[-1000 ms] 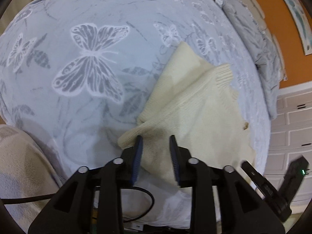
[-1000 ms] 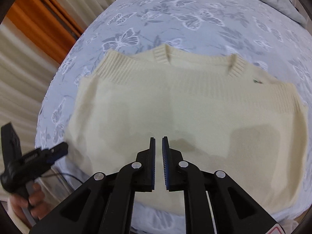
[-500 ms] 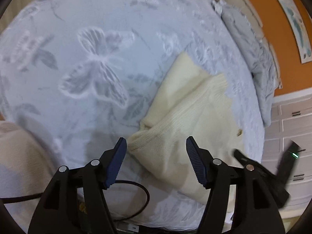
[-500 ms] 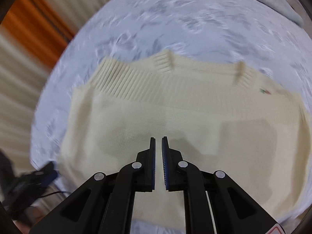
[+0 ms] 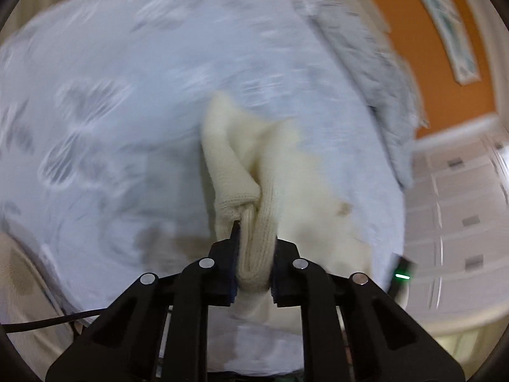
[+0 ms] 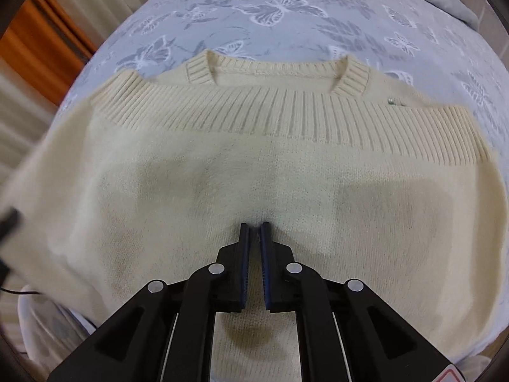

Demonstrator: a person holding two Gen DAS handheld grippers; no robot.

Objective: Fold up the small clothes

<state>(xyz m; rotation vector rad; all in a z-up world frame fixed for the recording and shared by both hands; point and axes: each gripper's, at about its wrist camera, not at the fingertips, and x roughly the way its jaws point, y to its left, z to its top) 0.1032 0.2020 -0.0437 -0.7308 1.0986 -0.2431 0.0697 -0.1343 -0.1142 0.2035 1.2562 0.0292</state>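
Note:
A cream knitted sweater (image 6: 254,165) lies flat on the butterfly-print bedspread (image 6: 286,9), its ribbed collar (image 6: 276,70) at the far side. My right gripper (image 6: 254,227) is shut, nothing between its pads, with its tips down on the middle of the sweater. In the left wrist view the sweater (image 5: 286,165) has its near left edge gathered into a thick fold. My left gripper (image 5: 254,232) is closing on that fold, its pads press it from both sides, and the fold hangs lifted off the bedspread (image 5: 111,111).
A grey blanket (image 5: 375,73) lies bunched along the bed's far right side. White drawers (image 5: 455,207) stand beyond the bed below an orange wall. A black cable (image 5: 47,320) trails at the near left edge. Curtains hang at the left in the right wrist view.
My left gripper opened wide around the sweater's near edge, then closed on it and rose with the fold. My right gripper came down onto the sweater's middle and stayed shut.

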